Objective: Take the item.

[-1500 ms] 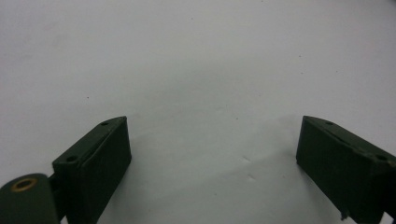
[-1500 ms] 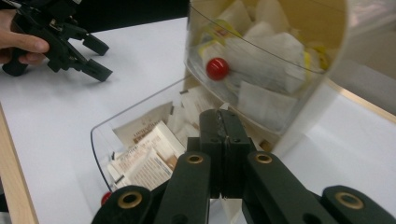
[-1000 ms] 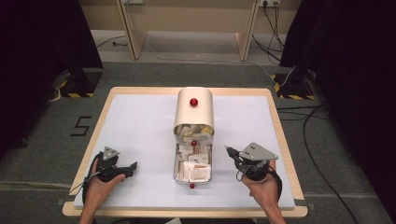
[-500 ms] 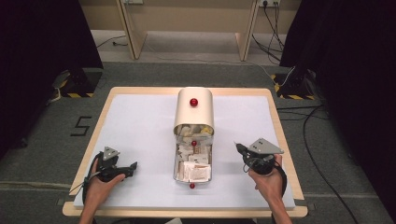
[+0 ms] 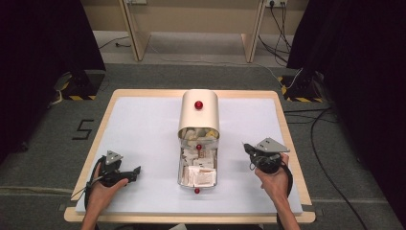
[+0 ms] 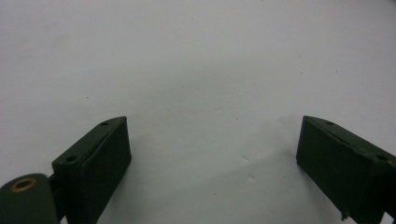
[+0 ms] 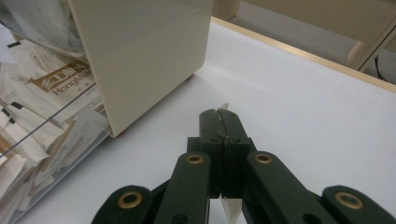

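1. White slip (image 7: 232, 212): a thin, flat paper piece seen edge-on, pinched in the right gripper (image 7: 223, 116). The jaws are fully closed on it, with a sliver showing past the tips. It is held just above the worktop (image 5: 143, 129), right of the clear tray (image 5: 181, 165).
2. Tray: a transparent, straight-walled box crammed with printed paper sachets (image 5: 200, 175), lying loose and crumpled. A red knob is noted at its near end.
3. Cover (image 5: 198, 117): cream, smooth and round-topped, with a red knob (image 5: 198, 105). It sits over the tray's far half.
4. Left gripper (image 5: 136, 170): jaws spread wide, nothing between them, low over the bare matte white surface.
5. Risks, as judged:
   - The slip could slide out, being gripped by a narrow edge only.
   - The cover's corner lies close to the right gripper's tips and could be knocked.
   - Loose sachets could be dragged out over the low wall.
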Demonstrator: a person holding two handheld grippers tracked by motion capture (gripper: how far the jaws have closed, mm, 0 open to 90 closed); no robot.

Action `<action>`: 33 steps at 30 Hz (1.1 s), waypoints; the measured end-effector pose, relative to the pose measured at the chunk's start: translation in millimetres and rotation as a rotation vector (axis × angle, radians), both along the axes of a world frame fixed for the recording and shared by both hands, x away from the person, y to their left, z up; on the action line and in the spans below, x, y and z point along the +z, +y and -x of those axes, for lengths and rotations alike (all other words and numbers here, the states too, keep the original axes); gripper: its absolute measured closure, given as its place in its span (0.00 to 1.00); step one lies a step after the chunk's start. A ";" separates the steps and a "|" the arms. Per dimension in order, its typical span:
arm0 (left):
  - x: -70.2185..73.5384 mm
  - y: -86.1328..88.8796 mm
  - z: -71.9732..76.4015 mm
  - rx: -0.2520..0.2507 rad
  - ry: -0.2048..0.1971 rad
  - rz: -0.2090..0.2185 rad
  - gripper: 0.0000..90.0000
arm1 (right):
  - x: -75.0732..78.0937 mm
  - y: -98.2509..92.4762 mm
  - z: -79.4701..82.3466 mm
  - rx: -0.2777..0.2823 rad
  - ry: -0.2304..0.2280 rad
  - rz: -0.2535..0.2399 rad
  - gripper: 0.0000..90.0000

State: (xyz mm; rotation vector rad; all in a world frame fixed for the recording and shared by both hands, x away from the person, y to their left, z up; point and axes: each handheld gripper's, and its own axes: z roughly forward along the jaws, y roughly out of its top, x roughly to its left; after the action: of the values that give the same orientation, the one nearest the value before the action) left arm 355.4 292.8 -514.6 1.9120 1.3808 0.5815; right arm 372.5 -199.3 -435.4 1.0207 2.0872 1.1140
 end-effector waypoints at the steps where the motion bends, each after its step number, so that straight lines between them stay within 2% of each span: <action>1: 0.0 0.0 0.0 0.000 0.000 -0.001 0.10 | -1.9 -0.4 -3.3 -0.006 0.004 0.001 1.00; 20: 0.0 -0.6 0.0 0.000 0.000 -0.007 0.10 | -14.4 -5.2 -31.3 -0.047 0.030 -0.032 1.00; 33: 0.0 -0.5 0.0 -0.001 0.000 -0.006 0.10 | -22.4 10.6 -49.1 -0.021 0.045 -0.009 1.00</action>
State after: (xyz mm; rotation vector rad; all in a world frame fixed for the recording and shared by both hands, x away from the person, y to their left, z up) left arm 355.4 292.4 -514.6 1.9170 1.3801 0.5857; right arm 421.6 -188.8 -457.7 1.0787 2.1032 1.1006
